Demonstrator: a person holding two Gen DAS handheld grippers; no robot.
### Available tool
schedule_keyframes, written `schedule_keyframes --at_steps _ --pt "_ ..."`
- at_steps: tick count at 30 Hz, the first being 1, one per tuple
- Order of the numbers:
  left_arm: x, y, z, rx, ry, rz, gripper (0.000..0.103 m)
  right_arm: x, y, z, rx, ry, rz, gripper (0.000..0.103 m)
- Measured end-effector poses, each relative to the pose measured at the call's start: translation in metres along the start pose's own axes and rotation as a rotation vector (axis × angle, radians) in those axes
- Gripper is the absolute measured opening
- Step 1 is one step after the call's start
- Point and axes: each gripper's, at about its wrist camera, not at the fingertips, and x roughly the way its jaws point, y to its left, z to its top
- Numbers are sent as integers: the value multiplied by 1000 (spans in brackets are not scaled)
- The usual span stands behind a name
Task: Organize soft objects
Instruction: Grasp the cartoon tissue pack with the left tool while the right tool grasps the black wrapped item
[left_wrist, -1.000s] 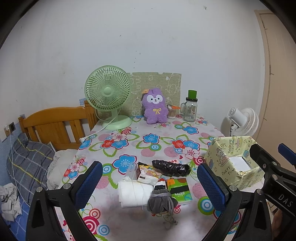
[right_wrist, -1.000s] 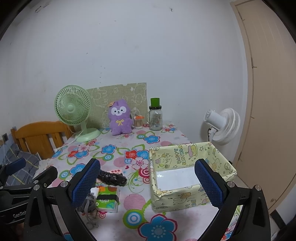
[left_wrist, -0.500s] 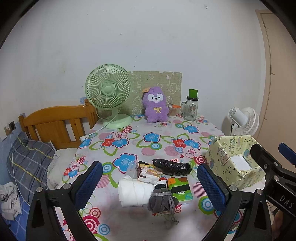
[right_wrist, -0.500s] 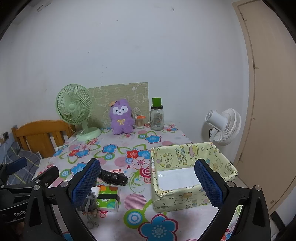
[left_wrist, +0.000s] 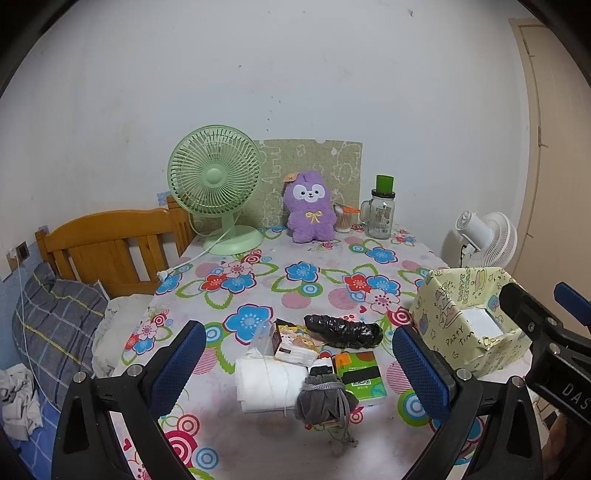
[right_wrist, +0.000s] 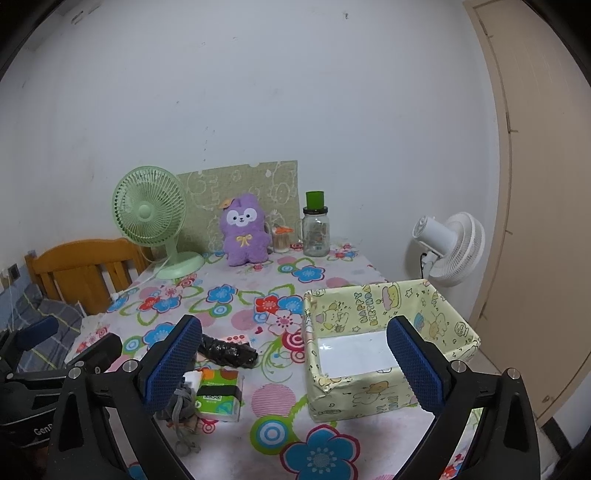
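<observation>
A small heap lies on the flowered table (left_wrist: 258, 280): a white folded cloth (left_wrist: 264, 382), a grey drawstring pouch (left_wrist: 323, 398), a green tissue pack (left_wrist: 360, 374), a printed packet (left_wrist: 293, 341) and a black wrapped roll (left_wrist: 343, 330). My left gripper (left_wrist: 297, 373) hovers open above this heap, holding nothing. A yellow patterned box (right_wrist: 373, 343) sits to the right, with only its white floor showing inside. My right gripper (right_wrist: 295, 365) is open and empty, spanning the tissue pack (right_wrist: 218, 395) and the box. A purple plush toy (left_wrist: 308, 212) stands at the table's far edge.
At the back stand a green desk fan (left_wrist: 216, 184), a glass jar with a green lid (left_wrist: 380, 214) and a patterned board (left_wrist: 325, 173). A white floor fan (right_wrist: 448, 243) is beyond the right edge. A wooden bed headboard (left_wrist: 107, 247) and bedding lie left.
Both views have drifted slightly; the grippers stay open and the objects on the table have not moved.
</observation>
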Motion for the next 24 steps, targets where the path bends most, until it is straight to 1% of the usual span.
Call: schedule_keyframes --at_steps 4,9,24 --pt "5 0 -1 2 10 -4 100 2 1 -1 -2 -1 -3 99" --pt "16 1 -4 10 33 -8 97 11 5 -5 -4 23 3 97" --pt "60 16 -13 5 131 8 97 54 26 -14 -16 106 40 97"
